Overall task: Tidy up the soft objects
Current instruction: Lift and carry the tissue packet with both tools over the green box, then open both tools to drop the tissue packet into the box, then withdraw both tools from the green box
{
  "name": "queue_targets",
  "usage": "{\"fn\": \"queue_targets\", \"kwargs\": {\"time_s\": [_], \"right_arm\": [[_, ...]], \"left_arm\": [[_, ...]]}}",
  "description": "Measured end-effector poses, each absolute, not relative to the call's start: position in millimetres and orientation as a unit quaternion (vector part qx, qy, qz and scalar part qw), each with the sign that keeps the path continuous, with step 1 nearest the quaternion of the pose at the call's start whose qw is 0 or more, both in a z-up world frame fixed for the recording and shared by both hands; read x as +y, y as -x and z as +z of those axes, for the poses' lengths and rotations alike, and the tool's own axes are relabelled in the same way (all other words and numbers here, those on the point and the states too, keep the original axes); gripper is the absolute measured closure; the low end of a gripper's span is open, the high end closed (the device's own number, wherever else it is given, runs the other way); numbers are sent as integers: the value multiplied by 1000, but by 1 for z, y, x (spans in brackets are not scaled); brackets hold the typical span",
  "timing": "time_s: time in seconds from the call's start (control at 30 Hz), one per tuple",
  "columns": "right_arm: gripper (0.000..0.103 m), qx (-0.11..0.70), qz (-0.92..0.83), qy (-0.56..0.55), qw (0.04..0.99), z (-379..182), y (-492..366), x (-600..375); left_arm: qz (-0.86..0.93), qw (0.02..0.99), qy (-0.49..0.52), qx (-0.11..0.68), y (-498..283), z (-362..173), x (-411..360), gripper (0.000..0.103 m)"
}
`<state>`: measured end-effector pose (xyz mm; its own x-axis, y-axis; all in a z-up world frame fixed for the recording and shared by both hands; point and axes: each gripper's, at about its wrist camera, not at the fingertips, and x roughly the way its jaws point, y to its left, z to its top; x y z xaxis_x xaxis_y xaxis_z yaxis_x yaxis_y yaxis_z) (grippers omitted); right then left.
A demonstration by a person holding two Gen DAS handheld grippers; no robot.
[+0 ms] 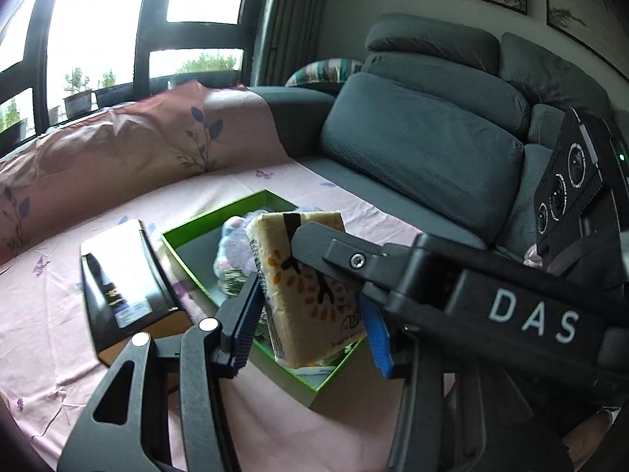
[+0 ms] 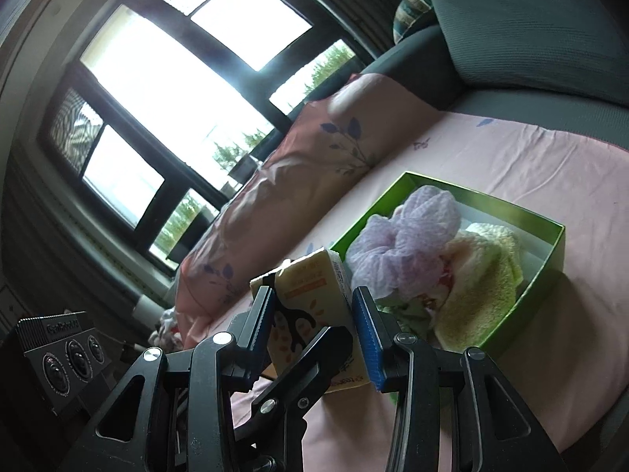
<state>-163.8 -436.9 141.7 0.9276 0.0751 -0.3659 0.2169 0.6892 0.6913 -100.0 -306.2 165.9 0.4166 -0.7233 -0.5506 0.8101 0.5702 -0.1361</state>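
A cream tissue pack (image 1: 310,287) with a brown and orange tree print hangs over the near part of an open green box (image 1: 188,226). My left gripper (image 1: 310,314) is shut on its lower sides. A finger of my right gripper (image 1: 338,255) crosses in from the right and lies on the pack's upper face. In the right wrist view my right gripper (image 2: 314,314) is shut on the tissue pack (image 2: 310,283), and one finger of the left gripper (image 2: 306,358) crosses in front. The green box (image 2: 550,259) holds a lilac cloth (image 2: 409,236) and a pale yellow towel (image 2: 479,287).
A black box lid (image 1: 125,279) lies left of the green box on the pink floral sheet (image 1: 59,314). A pink floral pillow (image 1: 129,145) lines the window side. Grey sofa cushions (image 1: 424,145) stand behind on the right.
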Motion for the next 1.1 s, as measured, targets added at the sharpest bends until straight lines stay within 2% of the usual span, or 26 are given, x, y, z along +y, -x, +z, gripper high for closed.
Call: {"fn": "queue_targets", "kwargs": {"time_s": [0.53,0.63,0.83,0.9,0.93,1.03,1.1], "right_arm": [[58,228,-82,-460,854,84,142,-495],[58,236,-107,-453,853,82,141,-496],[57,234,-148,-443,852,85,147,-496],[34,230,-166,-432,856,91,153,-494],[30,224,-174,-424,860,95,156,-493],[28,212,-184,-403,871,109,166,-486],[27,206,-191,-391,876,117,173,-480]], "left_arm": [[-453,799,-104,382,67,112,-368,56],[-451,791,-98,402,64,105,-370,52],[-424,811,-113,388,68,108,-363,29],[-416,818,-113,380,71,114,-357,21],[-415,822,-109,375,73,118,-352,20],[-417,824,-95,371,75,130,-339,18],[-408,829,-89,373,76,137,-330,4]]}}
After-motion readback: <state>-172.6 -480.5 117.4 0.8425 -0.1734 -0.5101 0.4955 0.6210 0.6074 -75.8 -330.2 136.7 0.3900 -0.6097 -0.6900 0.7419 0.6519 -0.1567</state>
